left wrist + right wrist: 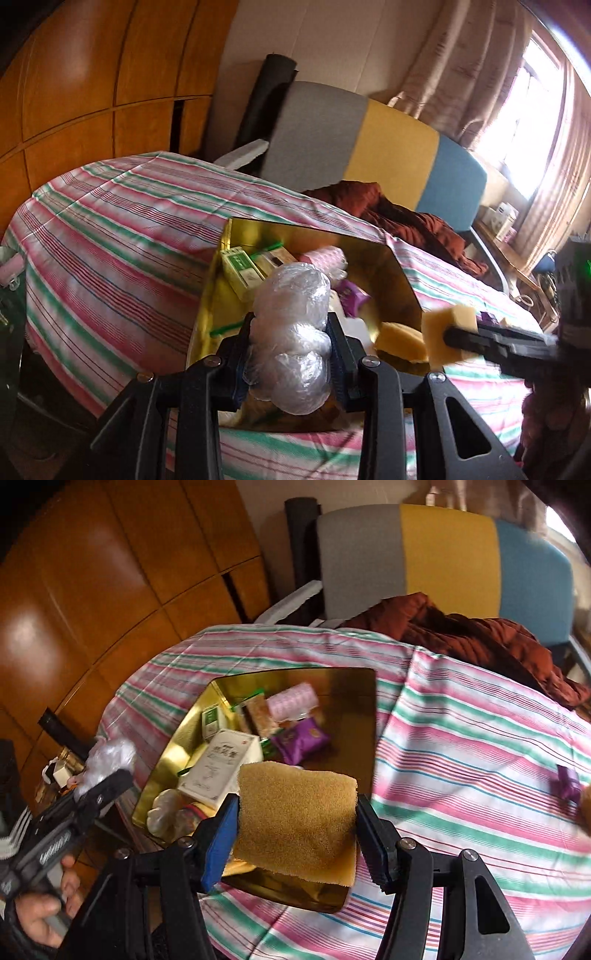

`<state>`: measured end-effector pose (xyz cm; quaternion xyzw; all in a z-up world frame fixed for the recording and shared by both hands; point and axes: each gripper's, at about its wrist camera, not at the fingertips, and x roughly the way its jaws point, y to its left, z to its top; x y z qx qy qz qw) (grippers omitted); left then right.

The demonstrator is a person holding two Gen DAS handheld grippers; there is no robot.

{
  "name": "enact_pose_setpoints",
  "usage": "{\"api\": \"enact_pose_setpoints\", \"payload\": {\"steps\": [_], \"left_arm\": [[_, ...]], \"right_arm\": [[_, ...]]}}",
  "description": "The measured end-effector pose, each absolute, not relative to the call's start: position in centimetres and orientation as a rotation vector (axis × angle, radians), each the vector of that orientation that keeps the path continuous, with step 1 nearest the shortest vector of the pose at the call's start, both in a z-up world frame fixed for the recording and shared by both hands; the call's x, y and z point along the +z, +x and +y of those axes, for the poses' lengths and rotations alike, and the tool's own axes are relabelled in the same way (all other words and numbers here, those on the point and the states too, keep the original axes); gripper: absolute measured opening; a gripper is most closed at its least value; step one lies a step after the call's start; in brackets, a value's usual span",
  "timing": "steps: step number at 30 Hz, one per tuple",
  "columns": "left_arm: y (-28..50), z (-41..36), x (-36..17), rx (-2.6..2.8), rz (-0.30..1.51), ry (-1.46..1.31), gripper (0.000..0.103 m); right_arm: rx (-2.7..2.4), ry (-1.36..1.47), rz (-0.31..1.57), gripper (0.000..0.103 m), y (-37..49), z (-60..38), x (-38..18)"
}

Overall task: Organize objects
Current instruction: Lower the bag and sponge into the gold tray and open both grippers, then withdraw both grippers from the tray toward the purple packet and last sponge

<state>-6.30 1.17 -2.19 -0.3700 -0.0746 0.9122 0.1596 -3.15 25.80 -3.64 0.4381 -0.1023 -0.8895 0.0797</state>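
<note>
The left tongs (291, 354) clamp a crumpled plastic bag (291, 332) above the gold box (399, 266). The right tongs (297, 834) squeeze a yellow sponge (295, 816) over the same box on the striped desk (461, 738).

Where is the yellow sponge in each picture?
Left wrist view: the yellow sponge is at the right edge, pinched in the right gripper, beside the gold box.
Right wrist view: it fills the lower middle, between the gripper's fingers.
Shared landmark: the gold box on the striped cloth.
</note>
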Motion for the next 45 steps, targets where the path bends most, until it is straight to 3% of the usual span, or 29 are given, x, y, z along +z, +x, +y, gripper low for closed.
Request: {"api": "enact_pose_setpoints", "payload": {"steps": [7,9,11,12,13,18,27,45], "left_arm": [[-10.2,2.0,-2.1,2.637,-0.15,-1.046,0.035],[-11.2,2.4,-2.4,2.635,-0.123,-1.078,0.039],[-12.2,2.6,-3.0,2.611,-0.129,-1.139,0.047],[-12.3,2.6,-3.3,2.609,-0.144,-1.16,0.05],[-12.4,2.6,-3.7,2.602,-0.147,-1.174,0.052],[-11.7,2.2,-5.0,2.614,-0.135,-1.203,0.052],[-9.7,0.8,-6.1,2.631,-0.17,-1.25,0.052],[-5.3,2.2,-4.1,2.667,-0.086,-1.132,0.052]], "right_arm": [[-2.605,1.354,-0.311,0.063,-3.8,24.8,-5.2],[-2.594,1.367,-0.318,0.065,-3.8,24.5,-5.6],[-2.566,1.391,-0.333,0.078,-3.6,24.2,-6.3],[-2.555,1.404,-0.334,0.089,-3.5,24.0,-6.8],[-2.558,1.416,-0.322,0.093,-3.3,23.8,-7.1],[-2.571,1.456,-0.296,0.093,-3.2,23.7,-8.1],[-2.626,1.423,-0.337,0.103,-2.1,24.1,-7.4],[-2.826,1.329,-0.229,0.103,0.2,23.7,-5.2]]}}
